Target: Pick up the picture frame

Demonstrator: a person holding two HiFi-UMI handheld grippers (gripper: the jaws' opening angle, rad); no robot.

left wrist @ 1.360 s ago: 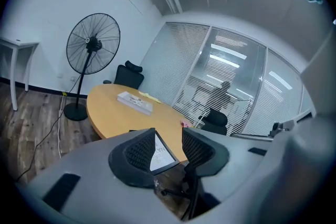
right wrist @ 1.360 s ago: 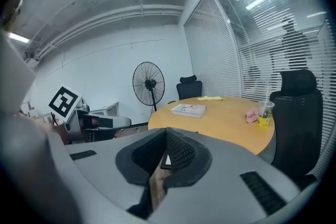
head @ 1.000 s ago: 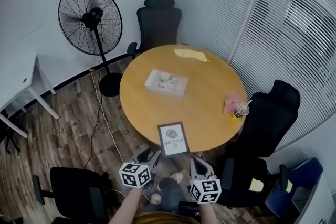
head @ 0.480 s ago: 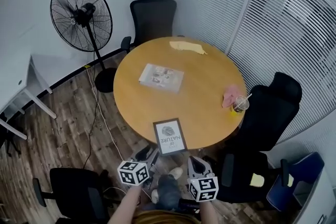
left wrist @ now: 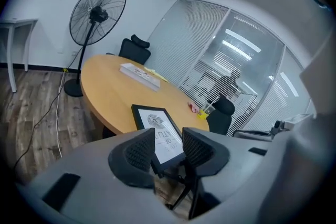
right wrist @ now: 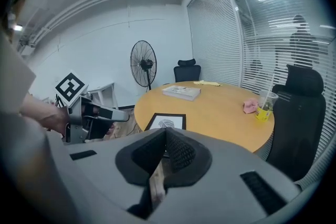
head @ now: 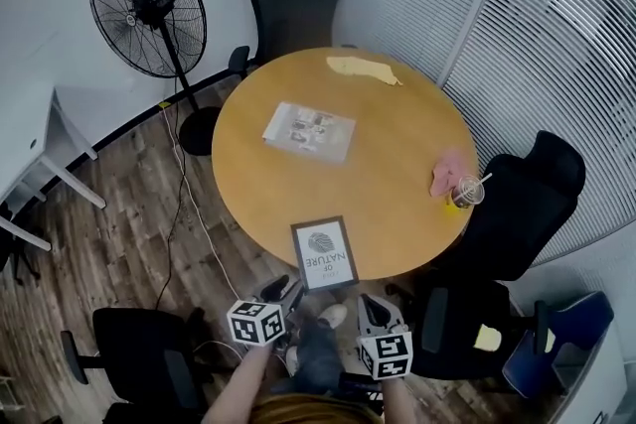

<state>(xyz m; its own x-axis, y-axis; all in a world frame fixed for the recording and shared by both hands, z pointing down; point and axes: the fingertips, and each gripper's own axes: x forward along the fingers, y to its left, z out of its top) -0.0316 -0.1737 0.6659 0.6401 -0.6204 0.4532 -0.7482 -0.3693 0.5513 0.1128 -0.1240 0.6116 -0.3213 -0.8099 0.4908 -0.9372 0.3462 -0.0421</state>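
At table's near edge: frame [head: 324, 253] lies flat on the table [head: 388, 139], one short side at the rim, untouched.
Left gripper [left wrist: 168, 134]: jaws well apart, nothing between the pads; the frame shows beyond the gap, not yet reached.
Right gripper [right wrist: 164, 136]: jaws closed tip to tip, empty; it points toward the frame from off the table.
Change: over the last second the frame has kept its spot on the table. Both grippers have stayed side by side, short of the rim. The head view has swung a little, so the table sits higher in it.
Meaning for task: the approach looks under way, but no grip is made and the whole pick-up remains. The closed right gripper would have to open before it could help.
Writing: the print in the frame reads "OF NATURE" under a fingerprint-like whorl; nothing smaller can be read.
Other print: the cover of the book [head: 309, 130] is not legible; the cup [head: 463, 192] shows no readable label.
Markers: square black-and-white codes on each gripper's cube.
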